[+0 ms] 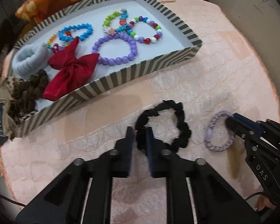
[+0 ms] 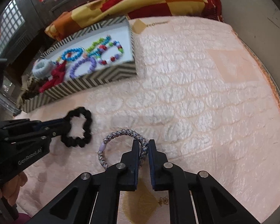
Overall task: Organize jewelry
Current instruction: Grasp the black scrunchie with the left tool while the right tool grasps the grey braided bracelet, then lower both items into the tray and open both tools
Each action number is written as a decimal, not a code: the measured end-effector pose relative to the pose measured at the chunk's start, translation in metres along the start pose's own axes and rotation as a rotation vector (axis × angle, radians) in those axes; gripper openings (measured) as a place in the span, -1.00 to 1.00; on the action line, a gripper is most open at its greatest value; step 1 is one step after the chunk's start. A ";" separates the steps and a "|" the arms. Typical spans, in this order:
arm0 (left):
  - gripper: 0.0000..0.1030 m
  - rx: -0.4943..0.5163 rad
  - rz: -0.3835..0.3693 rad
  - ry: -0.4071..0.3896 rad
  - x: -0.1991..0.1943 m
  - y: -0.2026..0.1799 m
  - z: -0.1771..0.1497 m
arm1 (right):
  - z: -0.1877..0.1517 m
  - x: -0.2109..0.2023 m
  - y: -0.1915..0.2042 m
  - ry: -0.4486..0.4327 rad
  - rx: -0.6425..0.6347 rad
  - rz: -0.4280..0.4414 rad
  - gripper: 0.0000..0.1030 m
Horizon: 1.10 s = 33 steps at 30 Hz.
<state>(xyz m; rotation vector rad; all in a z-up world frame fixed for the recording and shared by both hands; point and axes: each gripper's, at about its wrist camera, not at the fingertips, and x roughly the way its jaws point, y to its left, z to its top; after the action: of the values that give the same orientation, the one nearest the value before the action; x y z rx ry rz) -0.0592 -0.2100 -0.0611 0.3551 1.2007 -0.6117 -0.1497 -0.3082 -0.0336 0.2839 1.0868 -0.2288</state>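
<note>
Pink bedspread [image 2: 196, 93]; black scrunchie [image 1: 164, 125] between left gripper [image 1: 140, 132] jaws.

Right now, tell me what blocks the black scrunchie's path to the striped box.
Nothing visible: only bare pink blanket lies between black scrunchie, straddled by left tongs, and striped box. Its near wall must be cleared.

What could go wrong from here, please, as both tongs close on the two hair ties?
The left tongs straddle only one thin edge of the black scrunchie, so it may slip free on lifting. The right tongs pinch the braided tie close to the plush blanket, and might snag its pile.
</note>
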 end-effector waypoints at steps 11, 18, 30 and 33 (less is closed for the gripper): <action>-0.87 -0.020 -0.079 -0.098 -0.062 0.035 0.031 | 0.058 -0.023 0.026 -0.081 -0.034 0.095 -0.83; -0.87 -0.100 -0.044 -0.139 -0.076 0.078 0.060 | 0.102 -0.006 0.039 -0.078 -0.047 0.127 -0.83; -0.87 -0.201 0.018 -0.114 -0.042 0.144 0.115 | 0.146 0.060 0.049 0.026 -0.106 0.092 -0.83; -0.87 -0.229 0.033 -0.111 -0.032 0.156 0.124 | 0.146 0.069 0.051 0.050 -0.137 0.073 -0.83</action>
<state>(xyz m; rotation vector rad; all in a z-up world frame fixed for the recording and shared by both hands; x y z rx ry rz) 0.1229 -0.1491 0.0015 0.1453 1.1421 -0.4535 0.0196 -0.3122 -0.0260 0.2070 1.1336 -0.0816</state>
